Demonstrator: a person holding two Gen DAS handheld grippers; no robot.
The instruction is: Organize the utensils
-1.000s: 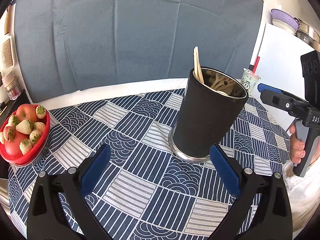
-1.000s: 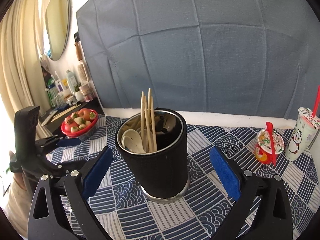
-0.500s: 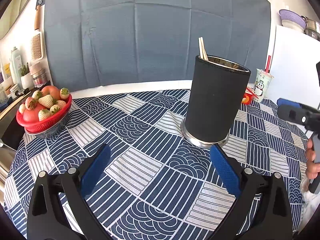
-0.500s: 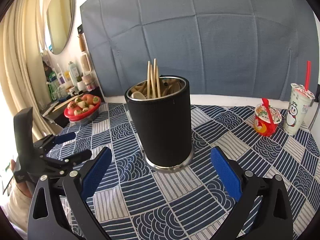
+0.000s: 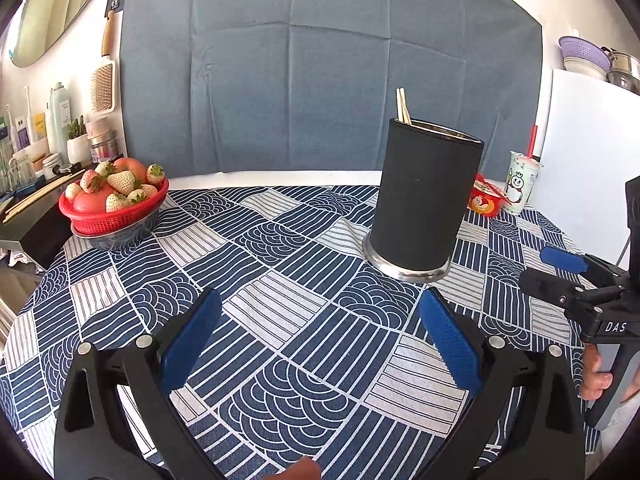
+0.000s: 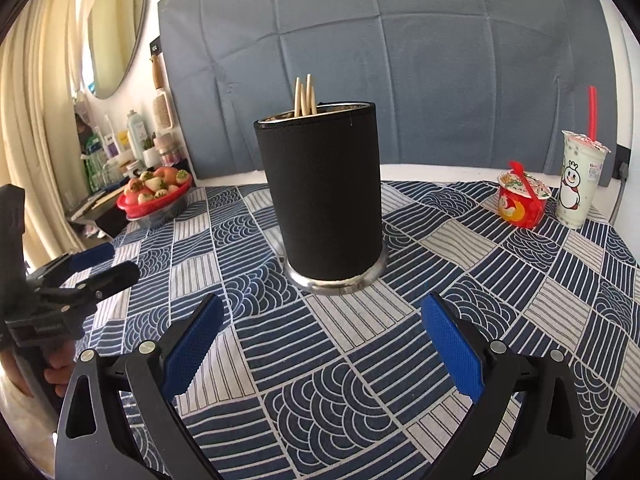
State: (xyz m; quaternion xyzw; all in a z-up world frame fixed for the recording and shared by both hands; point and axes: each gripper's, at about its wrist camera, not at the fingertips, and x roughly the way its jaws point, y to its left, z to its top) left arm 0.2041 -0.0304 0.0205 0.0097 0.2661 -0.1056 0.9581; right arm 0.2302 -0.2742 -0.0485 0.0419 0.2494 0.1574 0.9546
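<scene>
Chopsticks [image 6: 304, 96] standing upright in the black holder [image 6: 320, 196] mid-table, no loose utensils visible on the cloth [image 5: 280, 264]. Left gripper [image 5: 320, 344] and right gripper [image 6: 320, 340] both spread wide, empty, short of the holder. Looks all but finished.

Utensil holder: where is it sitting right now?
The black utensil holder stands upright mid-table on the patterned cloth, dead ahead of the open right gripper, with the red snack cup to its right.
</scene>
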